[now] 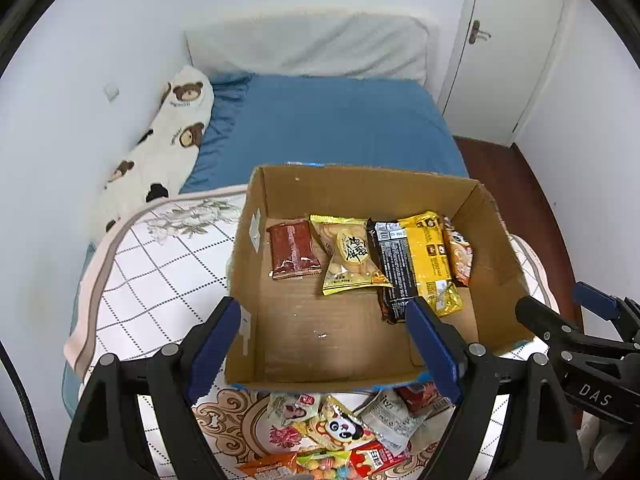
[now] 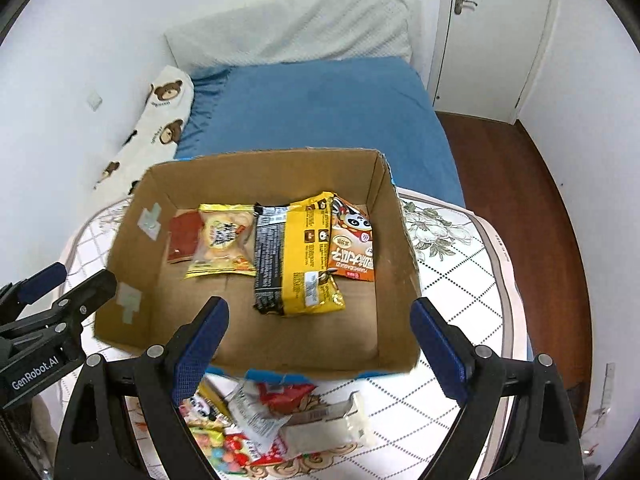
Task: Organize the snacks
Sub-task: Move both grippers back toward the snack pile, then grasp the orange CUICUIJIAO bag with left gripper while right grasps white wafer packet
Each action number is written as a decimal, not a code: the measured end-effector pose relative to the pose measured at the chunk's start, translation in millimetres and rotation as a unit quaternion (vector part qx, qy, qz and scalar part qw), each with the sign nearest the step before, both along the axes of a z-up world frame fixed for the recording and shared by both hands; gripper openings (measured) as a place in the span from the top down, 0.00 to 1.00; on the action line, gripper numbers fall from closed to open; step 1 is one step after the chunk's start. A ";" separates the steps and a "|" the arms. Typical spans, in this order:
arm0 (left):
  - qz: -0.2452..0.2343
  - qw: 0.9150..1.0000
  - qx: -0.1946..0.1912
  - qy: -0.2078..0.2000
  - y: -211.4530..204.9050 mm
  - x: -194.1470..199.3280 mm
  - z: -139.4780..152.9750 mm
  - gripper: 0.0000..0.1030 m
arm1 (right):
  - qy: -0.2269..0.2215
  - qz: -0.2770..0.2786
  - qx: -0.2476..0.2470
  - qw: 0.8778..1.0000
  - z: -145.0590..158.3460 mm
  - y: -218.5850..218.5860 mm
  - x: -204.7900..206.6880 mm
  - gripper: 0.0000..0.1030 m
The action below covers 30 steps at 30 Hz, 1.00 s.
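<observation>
An open cardboard box (image 1: 312, 340) (image 2: 394, 232) stands on the bed. Along its far side lie a red packet (image 1: 294, 254) (image 2: 182, 238), a yellow cookie bag (image 1: 348, 256) (image 2: 222, 242), a black packet (image 1: 394, 268) (image 2: 268, 258), a yellow packet (image 1: 430, 260) (image 2: 308, 256) and an orange panda packet (image 1: 460, 254) (image 2: 352, 244). A pile of loose snacks (image 1: 344, 436) (image 2: 272, 416) lies in front of the box. My left gripper (image 1: 324, 348) is open and empty over the box's near edge. My right gripper (image 2: 320, 344) is open and empty over the near edge too.
The box rests on a white checked quilt (image 1: 160, 280) (image 2: 460, 280) over a blue bed (image 1: 328, 128). A bear-print pillow (image 1: 168, 140) lies along the left wall. A white door (image 1: 504, 48) and wooden floor (image 2: 512, 200) are to the right.
</observation>
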<state>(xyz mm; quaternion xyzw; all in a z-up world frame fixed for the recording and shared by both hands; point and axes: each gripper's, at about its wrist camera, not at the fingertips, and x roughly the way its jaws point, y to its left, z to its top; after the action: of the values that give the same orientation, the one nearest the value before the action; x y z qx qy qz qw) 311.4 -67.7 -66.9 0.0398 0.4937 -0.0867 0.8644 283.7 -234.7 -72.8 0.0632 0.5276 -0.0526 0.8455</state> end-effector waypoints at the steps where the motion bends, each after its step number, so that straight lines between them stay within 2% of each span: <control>1: 0.000 1.000 -0.002 -0.004 1.0 -4.4 4.2 0.18 | -0.005 0.001 0.003 1.000 5.2 2.1 -5.9 0.09; 6: 0.000 1.000 -0.006 -0.016 8.0 -25.2 13.2 0.18 | -0.020 0.003 0.017 1.000 21.7 14.4 -32.1 0.09; 10: 0.007 1.000 -0.004 -0.007 17.3 -40.6 5.3 0.18 | -0.013 -0.004 0.034 0.999 15.5 18.8 -51.7 0.09; 13: 0.009 1.000 0.006 0.018 27.8 -56.9 -14.9 0.18 | 0.016 -0.020 0.063 0.998 -8.7 17.4 -69.2 0.09; 16: 0.010 0.998 0.031 0.044 40.3 -74.4 -47.0 0.18 | 0.066 -0.043 0.107 0.991 -50.2 12.9 -89.5 0.09; 20: 0.003 0.993 0.066 0.099 55.8 -91.3 -97.2 0.18 | 0.127 -0.091 0.157 0.975 -110.4 -1.2 -113.1 0.09; 23: 0.002 0.987 0.093 0.128 67.4 -101.7 -130.1 0.18 | 0.151 -0.144 0.202 0.957 -147.9 -19.4 -121.0 0.09; 25: 0.015 0.985 0.091 0.149 78.7 -106.8 -146.7 0.18 | 0.154 -0.179 0.217 0.947 -166.4 -27.8 -120.6 0.09; 28: 0.059 0.977 0.058 0.197 102.8 -113.5 -167.2 0.18 | 0.155 -0.215 0.228 0.937 -189.3 -31.5 -113.2 0.09; 30: 0.086 0.971 0.033 0.221 114.4 -116.4 -176.6 0.18 | 0.168 -0.222 0.219 0.935 -205.9 -26.8 -103.8 0.16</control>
<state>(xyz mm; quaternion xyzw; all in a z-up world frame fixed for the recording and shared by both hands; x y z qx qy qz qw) 195.0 46.6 -243.5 0.0053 0.6764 -0.0026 0.7365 179.9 -261.6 -278.6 0.3526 0.6332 -0.1317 0.6763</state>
